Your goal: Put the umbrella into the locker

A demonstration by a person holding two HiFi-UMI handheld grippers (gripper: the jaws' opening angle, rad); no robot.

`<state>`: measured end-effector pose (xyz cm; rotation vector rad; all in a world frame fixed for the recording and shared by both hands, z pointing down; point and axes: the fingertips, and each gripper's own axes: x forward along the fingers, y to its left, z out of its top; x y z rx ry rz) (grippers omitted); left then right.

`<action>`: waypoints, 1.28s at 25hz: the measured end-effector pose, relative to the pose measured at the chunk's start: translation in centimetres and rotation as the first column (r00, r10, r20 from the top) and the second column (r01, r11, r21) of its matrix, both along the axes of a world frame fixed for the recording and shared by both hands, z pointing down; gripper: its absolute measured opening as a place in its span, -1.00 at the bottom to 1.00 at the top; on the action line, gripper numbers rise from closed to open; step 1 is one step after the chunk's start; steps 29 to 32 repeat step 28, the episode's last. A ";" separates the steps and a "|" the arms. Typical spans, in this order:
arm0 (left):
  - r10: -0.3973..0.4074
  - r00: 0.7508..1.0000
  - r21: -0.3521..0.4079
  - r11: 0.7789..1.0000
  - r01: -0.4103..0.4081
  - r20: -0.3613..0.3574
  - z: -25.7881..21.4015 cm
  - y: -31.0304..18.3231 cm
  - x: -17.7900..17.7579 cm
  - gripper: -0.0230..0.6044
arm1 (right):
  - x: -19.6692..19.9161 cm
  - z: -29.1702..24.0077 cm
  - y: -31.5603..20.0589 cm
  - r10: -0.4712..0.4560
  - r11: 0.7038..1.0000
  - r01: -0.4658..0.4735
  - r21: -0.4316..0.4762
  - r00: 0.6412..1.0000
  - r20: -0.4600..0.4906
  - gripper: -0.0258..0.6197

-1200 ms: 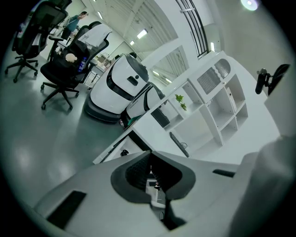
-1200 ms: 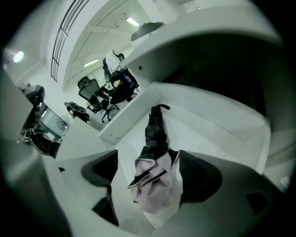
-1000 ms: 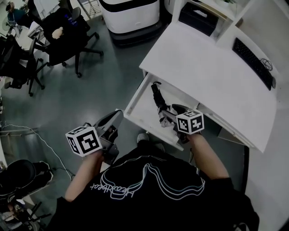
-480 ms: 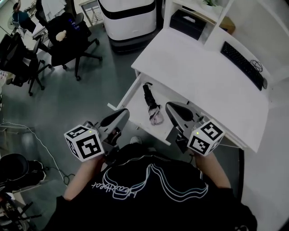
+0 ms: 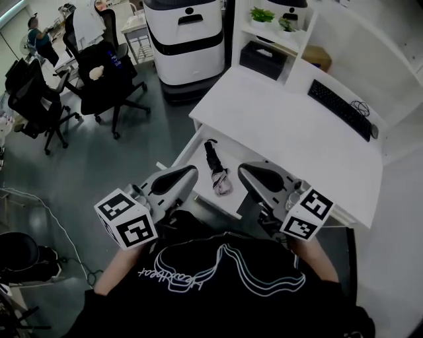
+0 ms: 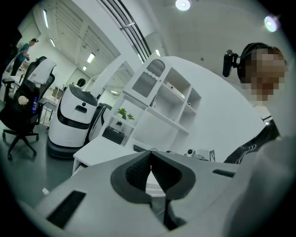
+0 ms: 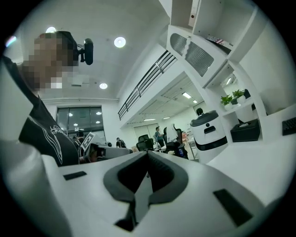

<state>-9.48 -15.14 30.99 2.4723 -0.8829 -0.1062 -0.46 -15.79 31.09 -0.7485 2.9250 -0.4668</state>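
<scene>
A folded black umbrella (image 5: 214, 169) with a pale strap end lies loose in the pulled-out white locker drawer (image 5: 190, 150) under the desk. My left gripper (image 5: 190, 173) hangs above the drawer's near left corner, shut and empty; in the left gripper view its pads (image 6: 138, 169) meet at the left gripper's tip (image 6: 150, 153). To the right of the umbrella my right gripper (image 5: 243, 169) hovers, also shut with nothing in it. The right gripper view shows that right gripper (image 7: 148, 155) pointing level into the room. Neither gripper touches the umbrella.
The white desk (image 5: 284, 125) carries a black keyboard (image 5: 340, 109). Behind it stand a shelf unit with plants (image 5: 264, 14) and a large white machine (image 5: 185, 33). Black office chairs (image 5: 109, 79) stand on the grey floor at left.
Both grippers have risen and drawn back from the drawer. The right gripper has left the umbrella lying in the drawer and closed its jaws.
</scene>
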 end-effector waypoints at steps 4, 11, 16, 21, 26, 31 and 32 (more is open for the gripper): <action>0.025 1.000 0.027 0.999 -0.025 0.003 -0.9 0.7 0.6 -0.91 | -0.1 -0.4 0.9 -0.010 1.000 0.010 0.016 1.000 -0.016 -0.91; 0.048 0.999 0.011 0.999 -0.048 -0.016 -0.2 1.0 1.6 -0.91 | 0.3 0.4 1.5 -0.001 1.000 0.001 -0.013 0.999 -0.036 -0.91; 0.048 0.999 0.008 0.999 -0.047 -0.021 0.2 1.3 1.6 -0.91 | 0.5 1.3 1.9 0.001 1.000 -0.003 -0.029 0.999 -0.047 -0.91; 0.045 0.999 0.004 0.999 -0.045 -0.026 0.5 1.3 1.7 -0.91 | 0.6 1.8 2.2 0.006 0.999 -0.008 -0.040 0.999 -0.054 -0.91; 0.037 0.999 0.004 0.999 -0.037 -0.027 0.2 1.5 1.6 -0.91 | 0.9 1.8 2.5 0.018 0.999 -0.020 -0.044 0.998 -0.056 -0.91; 0.038 0.999 0.006 0.999 -0.038 -0.026 0.0 1.6 1.6 -0.91 | 1.0 1.6 2.6 0.021 0.999 -0.023 -0.046 0.998 -0.056 -0.91; 0.038 0.999 0.006 0.999 -0.038 -0.026 0.0 1.6 1.6 -0.91 | 1.0 1.6 2.6 0.021 0.999 -0.023 -0.046 0.998 -0.056 -0.91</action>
